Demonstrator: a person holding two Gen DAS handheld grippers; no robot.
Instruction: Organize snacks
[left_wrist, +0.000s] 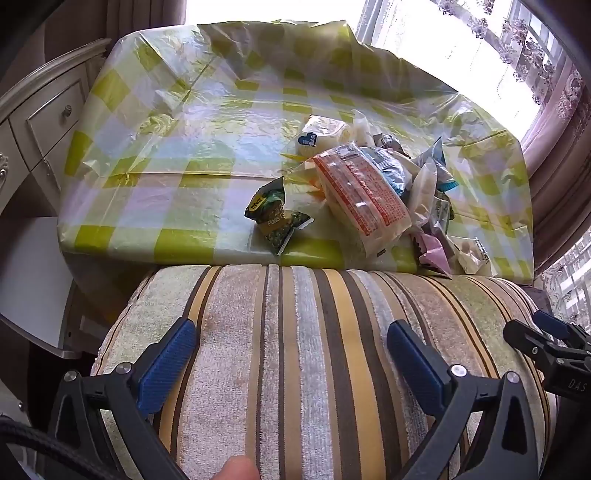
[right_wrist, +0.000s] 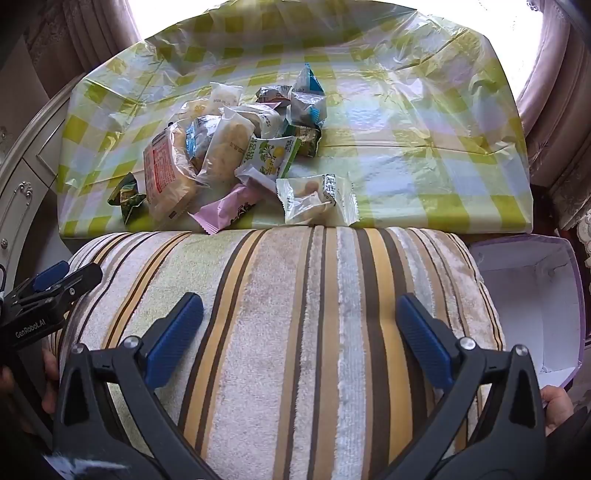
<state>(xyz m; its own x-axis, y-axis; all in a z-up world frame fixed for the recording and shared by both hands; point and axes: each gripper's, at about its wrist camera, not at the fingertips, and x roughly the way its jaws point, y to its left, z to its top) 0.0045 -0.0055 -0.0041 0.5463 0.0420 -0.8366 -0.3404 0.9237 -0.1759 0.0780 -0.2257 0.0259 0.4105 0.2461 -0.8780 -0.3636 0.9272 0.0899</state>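
A pile of wrapped snacks lies on a table with a green-checked plastic cover; it also shows in the right wrist view. A dark green peas packet lies apart at the pile's left. A large orange-printed bag lies in the middle. A pink packet and a pale packet lie at the near edge. My left gripper and right gripper are both open and empty, over a striped cushion, short of the table.
An open white-lined lilac box stands right of the cushion, below the table edge. A pale drawer cabinet stands left of the table. Curtains and bright windows are behind it.
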